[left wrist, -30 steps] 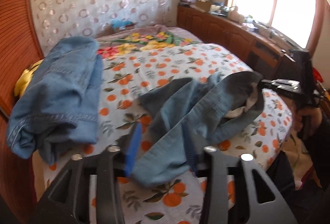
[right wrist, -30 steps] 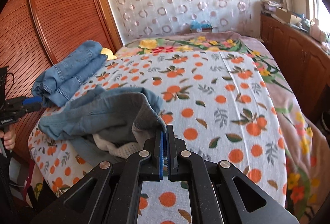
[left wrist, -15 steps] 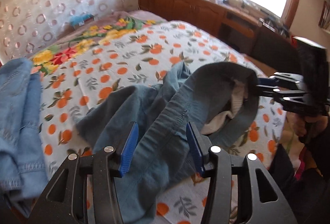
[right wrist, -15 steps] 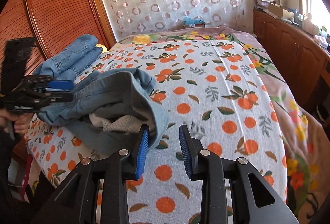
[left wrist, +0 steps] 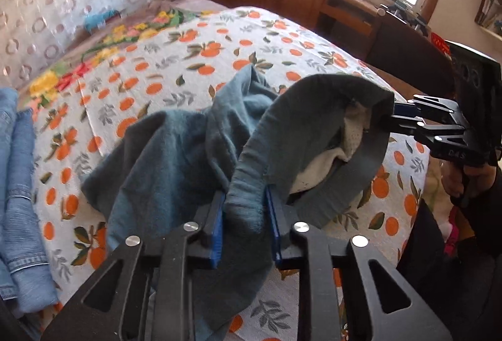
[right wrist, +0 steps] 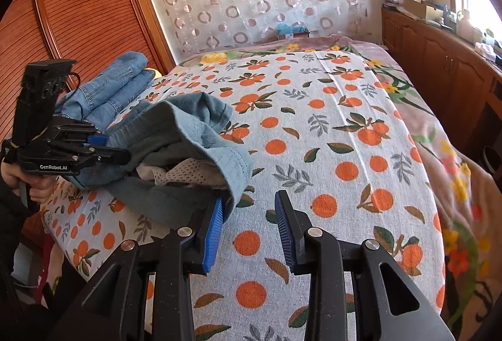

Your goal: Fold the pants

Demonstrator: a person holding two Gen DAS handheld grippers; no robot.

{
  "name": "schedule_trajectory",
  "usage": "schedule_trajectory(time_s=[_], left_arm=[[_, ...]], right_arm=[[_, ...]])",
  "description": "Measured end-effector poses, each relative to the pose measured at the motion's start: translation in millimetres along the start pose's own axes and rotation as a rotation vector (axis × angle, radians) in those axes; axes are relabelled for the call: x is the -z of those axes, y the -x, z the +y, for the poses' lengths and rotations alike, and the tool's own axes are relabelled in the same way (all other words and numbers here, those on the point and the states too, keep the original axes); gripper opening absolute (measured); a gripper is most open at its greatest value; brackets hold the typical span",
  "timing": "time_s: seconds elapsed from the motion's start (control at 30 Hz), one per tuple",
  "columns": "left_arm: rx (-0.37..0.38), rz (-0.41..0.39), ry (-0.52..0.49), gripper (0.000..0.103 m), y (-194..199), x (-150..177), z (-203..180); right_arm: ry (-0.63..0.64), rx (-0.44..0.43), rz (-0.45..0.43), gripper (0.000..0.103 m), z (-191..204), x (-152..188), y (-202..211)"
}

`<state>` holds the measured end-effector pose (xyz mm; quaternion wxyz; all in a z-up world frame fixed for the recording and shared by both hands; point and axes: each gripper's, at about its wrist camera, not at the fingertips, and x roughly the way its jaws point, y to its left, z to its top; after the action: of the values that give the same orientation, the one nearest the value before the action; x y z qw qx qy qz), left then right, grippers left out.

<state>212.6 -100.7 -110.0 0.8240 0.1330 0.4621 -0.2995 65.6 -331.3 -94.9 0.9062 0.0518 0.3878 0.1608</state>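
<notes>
The pants point(left wrist: 194, 152) lie crumpled on the bed point(right wrist: 345, 152), not yet folded, while the left gripper point(left wrist: 244, 215) is closing its fingers on a bunched edge and the right gripper point(right wrist: 249, 228) stands half open, holding nothing.

Left hand-held gripper point(left wrist: 244, 223) closing, right hand-held gripper point(right wrist: 249, 226) parted

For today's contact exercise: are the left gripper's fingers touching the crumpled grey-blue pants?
Touching. In the left wrist view the left gripper is closing, and its blue fingers press a bunched fold of the pants from both sides.
</notes>
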Motion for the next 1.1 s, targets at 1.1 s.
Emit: schedule_trajectory(time_s=[1.1], left_arm=[[-0.424, -0.481, 0.278, 0.012, 166, -31, 70]], right_arm=[[0.021, -0.165, 0.029, 0.043, 71, -18, -60]])
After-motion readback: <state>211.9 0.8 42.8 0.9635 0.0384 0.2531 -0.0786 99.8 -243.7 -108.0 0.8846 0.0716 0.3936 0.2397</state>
